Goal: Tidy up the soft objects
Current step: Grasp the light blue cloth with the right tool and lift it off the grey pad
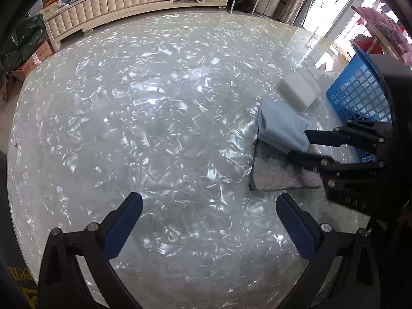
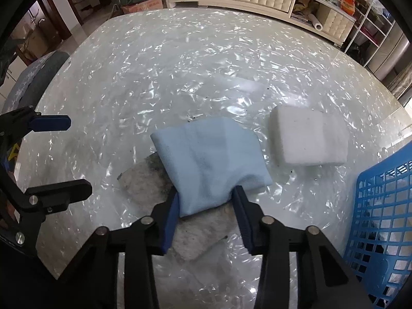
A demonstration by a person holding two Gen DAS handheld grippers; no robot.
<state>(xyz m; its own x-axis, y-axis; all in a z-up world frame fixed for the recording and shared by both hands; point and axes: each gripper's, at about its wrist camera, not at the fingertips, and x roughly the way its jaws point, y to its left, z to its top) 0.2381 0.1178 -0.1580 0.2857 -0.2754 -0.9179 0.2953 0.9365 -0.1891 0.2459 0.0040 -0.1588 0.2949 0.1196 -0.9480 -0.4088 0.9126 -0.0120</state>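
Midway through a tidy-up of soft things, the right gripper (image 2: 206,200) has its jaws drawn in on the near end of a folded pale blue cloth (image 2: 208,159), the blue pads pressing the fabric from both sides so that it bunches between them. The cloth lies on a grey-white fibrous pad (image 2: 144,177), which rests flat on the pearly counter (image 2: 180,77). Just beside the cloth, on its far right, sits a white foam block (image 2: 309,136), untouched. Past that block, at the counter's right edge, stands a blue lattice basket (image 2: 381,219); something pale shows through its mesh, though what it is cannot be told. The left gripper (image 1: 209,221) hangs over bare counter well to the left of the cloth, its jaws spread wide and holding nothing.

By the look of it the job is at an early-to-middle stage: the cloth is gripped but not yet off the pad, and pad and foam block both remain outside the basket. If the basket is the destination, three pieces are left to move.
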